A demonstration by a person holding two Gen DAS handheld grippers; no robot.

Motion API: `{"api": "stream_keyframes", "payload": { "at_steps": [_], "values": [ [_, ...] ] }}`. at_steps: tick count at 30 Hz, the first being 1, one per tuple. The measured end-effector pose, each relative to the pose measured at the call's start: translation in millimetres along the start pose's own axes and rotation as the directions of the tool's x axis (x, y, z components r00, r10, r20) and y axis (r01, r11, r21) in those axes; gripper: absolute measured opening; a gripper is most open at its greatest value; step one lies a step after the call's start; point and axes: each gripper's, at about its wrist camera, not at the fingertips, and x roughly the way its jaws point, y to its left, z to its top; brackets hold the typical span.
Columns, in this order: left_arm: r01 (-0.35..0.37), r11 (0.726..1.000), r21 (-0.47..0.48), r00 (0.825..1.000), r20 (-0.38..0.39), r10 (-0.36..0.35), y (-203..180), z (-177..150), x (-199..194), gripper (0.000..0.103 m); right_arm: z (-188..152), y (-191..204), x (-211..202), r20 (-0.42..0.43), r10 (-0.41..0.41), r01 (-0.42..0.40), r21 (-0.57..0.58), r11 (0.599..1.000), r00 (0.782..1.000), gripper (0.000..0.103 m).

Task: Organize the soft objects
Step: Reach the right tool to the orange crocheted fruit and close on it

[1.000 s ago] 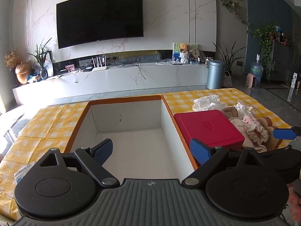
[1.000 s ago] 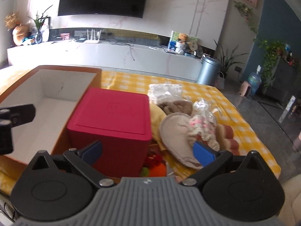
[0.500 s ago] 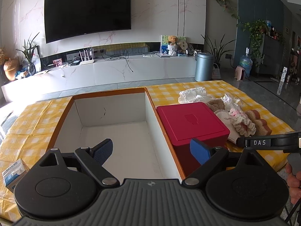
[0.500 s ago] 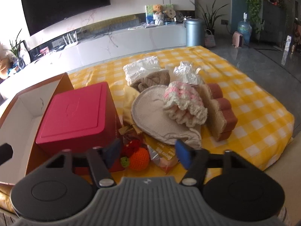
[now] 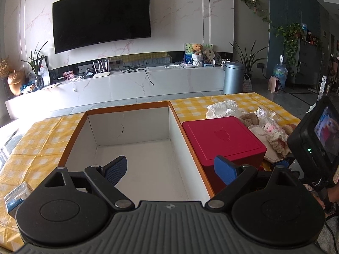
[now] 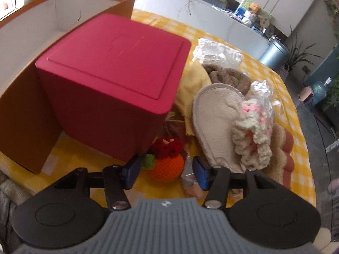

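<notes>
An orange crocheted ball (image 6: 167, 166) with red and green trim lies on the yellow checked cloth, right between the fingers of my right gripper (image 6: 166, 171), which is open around it. Behind it lie a beige pad (image 6: 214, 118), a cream and pink knit piece (image 6: 252, 131), a brown towel (image 6: 226, 76) and a white cloth (image 6: 216, 51). My left gripper (image 5: 171, 169) is open and empty over the empty orange-rimmed box (image 5: 137, 158). The soft pile (image 5: 273, 135) shows at the right in the left wrist view.
A red lidded bin (image 6: 112, 78) stands between the box and the pile, close to my right gripper's left finger; it also shows in the left wrist view (image 5: 222, 139). A small carton (image 5: 18, 196) lies at the table's left front. The right gripper's camera body (image 5: 315, 139) is at the right.
My right gripper has dropped low and forward to the orange ball, its fingers now on either side of it. My left gripper has stayed open over the box.
</notes>
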Motion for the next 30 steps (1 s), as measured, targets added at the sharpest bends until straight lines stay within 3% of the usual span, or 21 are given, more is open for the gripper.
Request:
{"api": "stream_keyframes", "payload": {
  "at_steps": [6,13,19,22,25,30],
  "values": [
    [-0.013,1.0,0.008,1.0,0.011,0.013,-2.2,-1.4,-1.8,0.103,5.3,-5.1,23.5,-0.074,0.004,-0.007,-0.039,0.999,0.997,0.055],
    [-0.023,1.0,0.007,1.0,-0.004,0.023,-2.2,-2.0,-0.3,0.103,2.4,-10.8,12.3,-0.026,0.017,-0.017,0.004,1.0,1.0,0.042],
    [-0.026,1.0,0.003,1.0,-0.01,0.026,0.3,-1.8,-1.1,0.103,-11.7,-19.1,-15.9,0.042,0.055,-0.058,0.088,0.994,0.998,0.042],
    [-0.024,1.0,0.009,1.0,-0.017,0.024,0.5,-2.3,0.2,0.103,-11.9,-16.1,-8.1,-0.01,0.129,-0.128,0.083,0.988,0.992,0.042],
    [-0.025,1.0,0.011,0.999,-0.024,0.025,0.0,-3.7,1.9,0.103,-7.1,-5.4,6.1,-0.077,0.094,-0.09,0.054,0.995,0.993,0.042],
    [-0.021,1.0,0.019,0.999,-0.028,0.021,-1.4,-5.8,2.7,0.103,-1.3,-5.0,14.3,-0.095,0.098,-0.091,0.071,0.993,0.991,0.045]
  ]
}}
